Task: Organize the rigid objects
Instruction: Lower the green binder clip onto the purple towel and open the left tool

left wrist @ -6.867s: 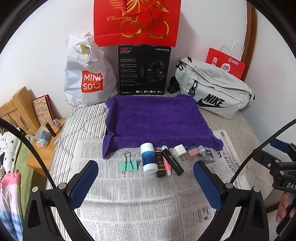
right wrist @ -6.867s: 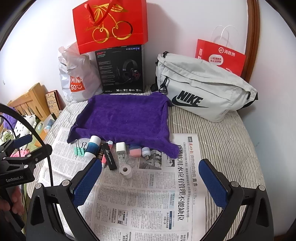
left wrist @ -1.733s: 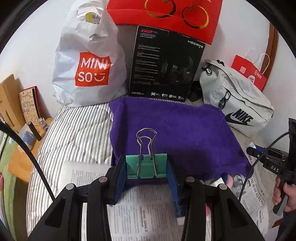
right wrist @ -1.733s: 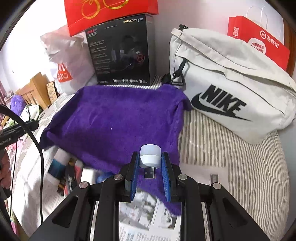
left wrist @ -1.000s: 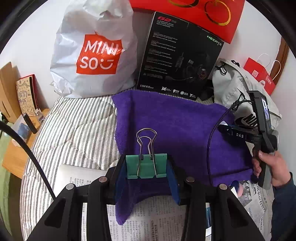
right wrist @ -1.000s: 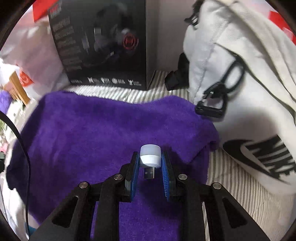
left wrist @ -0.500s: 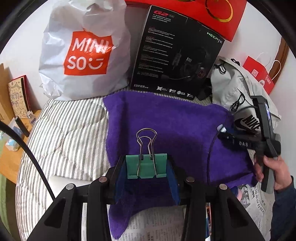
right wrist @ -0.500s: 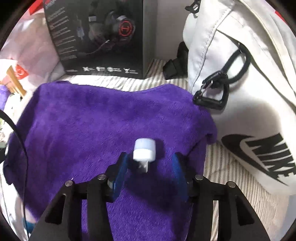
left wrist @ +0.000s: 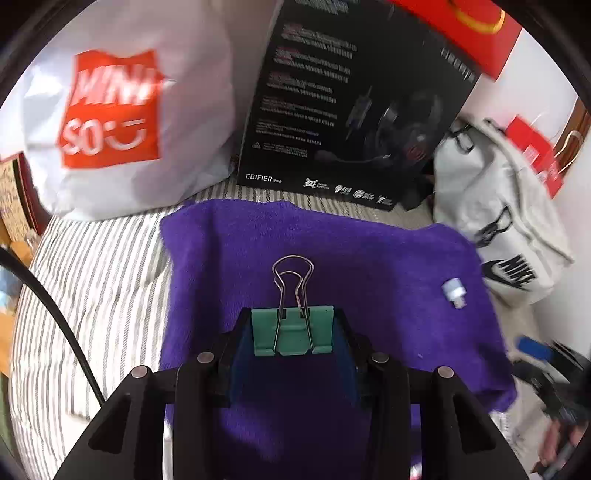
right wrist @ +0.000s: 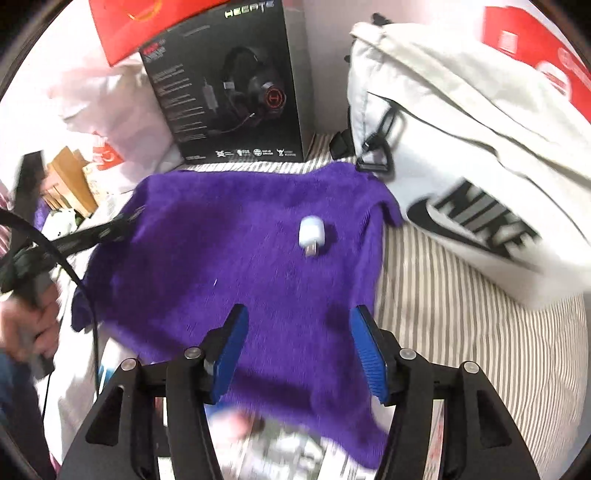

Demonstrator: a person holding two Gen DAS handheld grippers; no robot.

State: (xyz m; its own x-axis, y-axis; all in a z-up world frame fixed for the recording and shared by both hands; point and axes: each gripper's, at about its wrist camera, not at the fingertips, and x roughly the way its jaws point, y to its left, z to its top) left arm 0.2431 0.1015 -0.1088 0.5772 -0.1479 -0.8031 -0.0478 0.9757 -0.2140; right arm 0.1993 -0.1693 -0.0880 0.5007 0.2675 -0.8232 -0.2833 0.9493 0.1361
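A bedroom in a private home is shown. A bed with a striped cover (left wrist: 92,280) is pushed against a white wall, and a purple towel (right wrist: 229,243) is spread over it. Household belongings are stacked along the wall: a white shopping bag (left wrist: 122,110), a black headset box (right wrist: 229,85), a red gift bag (left wrist: 476,33) and a pale grey sling bag (right wrist: 461,122). Wooden furniture (right wrist: 70,177) is seen beside the bed, and newspaper (right wrist: 295,454) is laid at the bed's near edge.

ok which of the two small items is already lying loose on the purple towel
The small white USB plug, lying free near the purple towel's right edge. The green binder clip is clamped in the left tongs above the towel.
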